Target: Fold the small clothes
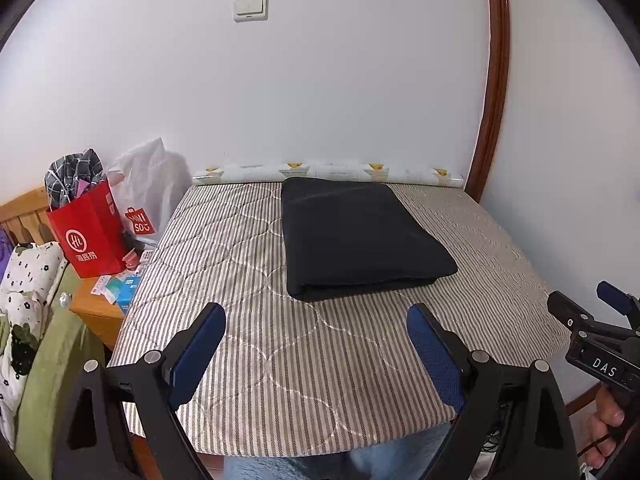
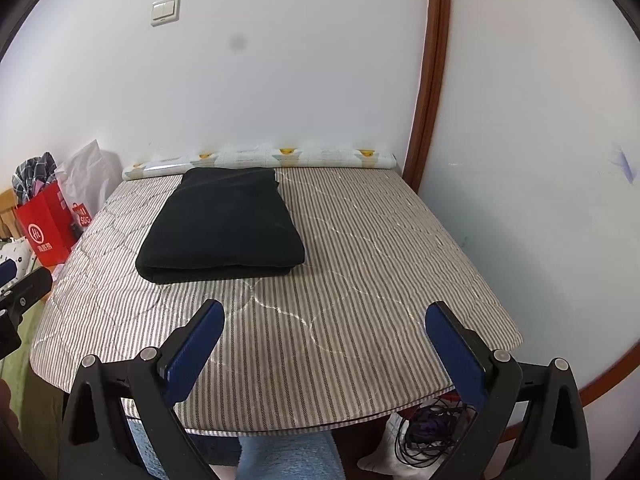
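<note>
A black garment (image 1: 356, 236) lies folded into a flat rectangle on the striped table cover (image 1: 280, 360), toward the back; it also shows in the right wrist view (image 2: 224, 228). My left gripper (image 1: 316, 332) is open and empty, held above the table's front edge, short of the garment. My right gripper (image 2: 324, 332) is open and empty, also over the front edge, to the right of the garment. The right gripper's body also shows at the right edge of the left wrist view (image 1: 600, 336).
A rolled patterned cloth (image 1: 328, 172) lies along the back wall. A red paper bag (image 1: 88, 232) and a white bag (image 1: 148, 188) stand on a wooden nightstand (image 1: 96, 312) at left. A wooden door frame (image 2: 428, 80) rises at right. Cables (image 2: 424, 436) lie under the table.
</note>
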Demonstrator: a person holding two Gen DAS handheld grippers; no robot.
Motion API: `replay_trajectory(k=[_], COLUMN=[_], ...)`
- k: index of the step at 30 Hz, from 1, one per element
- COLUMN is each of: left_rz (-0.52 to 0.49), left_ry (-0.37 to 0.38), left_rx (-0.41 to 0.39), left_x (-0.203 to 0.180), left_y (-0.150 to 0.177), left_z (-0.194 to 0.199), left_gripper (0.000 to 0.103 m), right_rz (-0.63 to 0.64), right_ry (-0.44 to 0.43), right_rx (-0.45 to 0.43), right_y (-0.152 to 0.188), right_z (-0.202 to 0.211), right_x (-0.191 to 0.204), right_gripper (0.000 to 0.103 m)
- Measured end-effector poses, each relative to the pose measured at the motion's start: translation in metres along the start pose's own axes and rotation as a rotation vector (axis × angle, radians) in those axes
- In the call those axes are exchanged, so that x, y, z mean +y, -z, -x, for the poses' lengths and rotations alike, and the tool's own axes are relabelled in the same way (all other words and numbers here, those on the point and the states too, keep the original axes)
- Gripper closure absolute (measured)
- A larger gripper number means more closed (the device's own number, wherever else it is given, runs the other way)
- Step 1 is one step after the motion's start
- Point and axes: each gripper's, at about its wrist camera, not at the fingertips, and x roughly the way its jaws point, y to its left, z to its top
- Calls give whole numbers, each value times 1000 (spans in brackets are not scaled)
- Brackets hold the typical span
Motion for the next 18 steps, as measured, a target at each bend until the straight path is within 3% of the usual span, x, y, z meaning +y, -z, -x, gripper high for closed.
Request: replay_trajectory(k=[18], left_rz=[11], left_ry=[-4], left_rx=[0], left_x=[1], left_y=[1], left_z=[1], left_gripper=[11], right_rz=[-7], right_ry=[16], right_rx=[-3], right_y=[2], right_z=[4], right_x=[2], right_gripper=[3])
